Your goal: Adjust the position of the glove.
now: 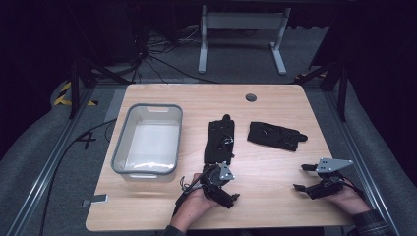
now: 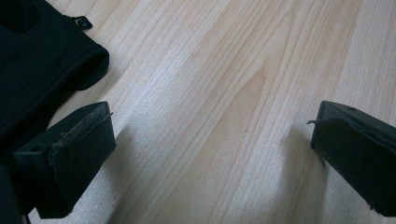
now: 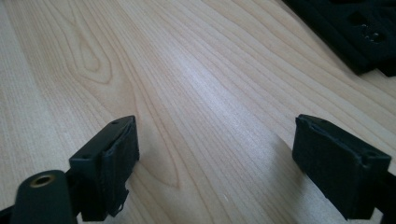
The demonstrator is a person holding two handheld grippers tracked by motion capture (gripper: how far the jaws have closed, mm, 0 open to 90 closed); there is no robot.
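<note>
Two black fabric items lie on the wooden table. One, an upright strip, lies at the middle; its zipped edge fills the top left of the left gripper view. The other lies crosswise to the right, and a corner of it shows at the top right of the right gripper view. My left gripper rests just below the upright item, open, with bare wood between its jaws. My right gripper stands open below the crosswise item, apart from it.
A clear plastic bin with a grey rim stands at the table's left side, with nothing seen inside. A round cable hole sits near the far edge. A white table frame and cables lie on the floor beyond.
</note>
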